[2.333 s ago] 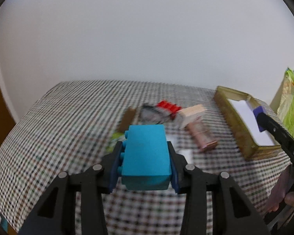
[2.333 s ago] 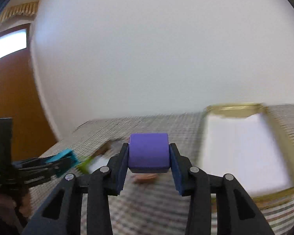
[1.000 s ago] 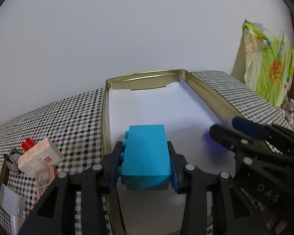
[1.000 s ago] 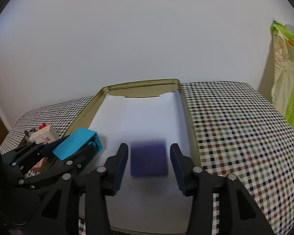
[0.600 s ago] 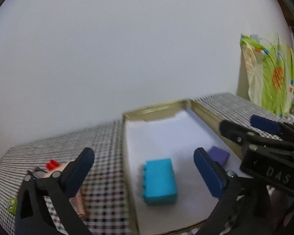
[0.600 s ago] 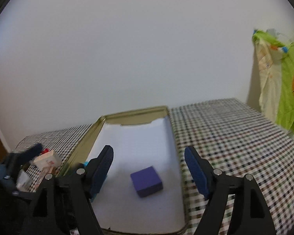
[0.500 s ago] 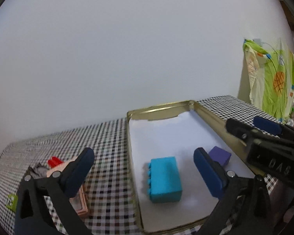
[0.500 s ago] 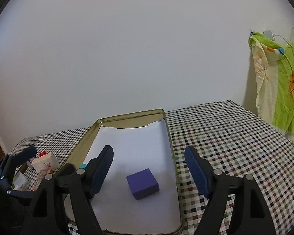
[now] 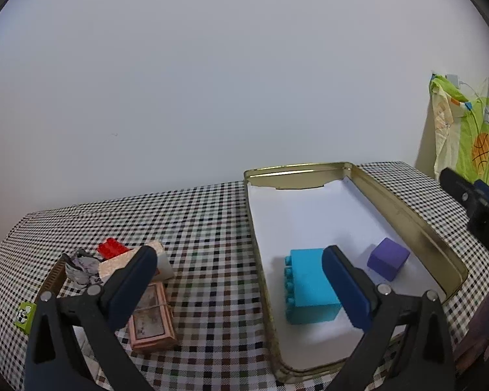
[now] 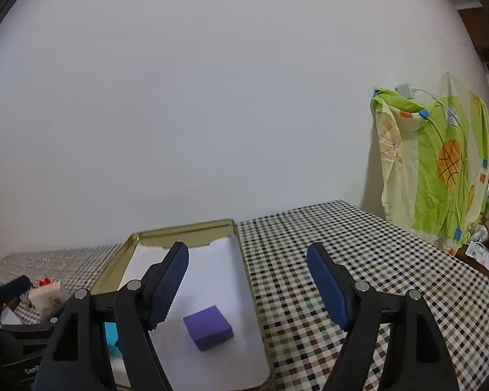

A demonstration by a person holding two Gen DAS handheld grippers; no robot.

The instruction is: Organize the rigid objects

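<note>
Left wrist view: the left gripper is seen with its jaws spread wide and nothing between the pads. Beyond it, a gold tin tray lined with white paper rests on the checked tablecloth. A blue studded brick lies inside the tray near its front, partly covered by the right-hand finger; a purple cube sits just beside it, apart, toward the tray's right wall. Left of the tray, a clutter is noted: a pink flat case, a pale box half hidden behind the left-hand finger, a red brick, crumpled grey wrapping and a small green block. The other tool's black body intrudes at the right edge. Right wrist view: the right gripper is seen with jaws apart and empty. The purple cube rests on the tray's paper below the gap; the brick is mostly hidden behind the left-hand finger. A green patterned cloth hangs at the far right.
</note>
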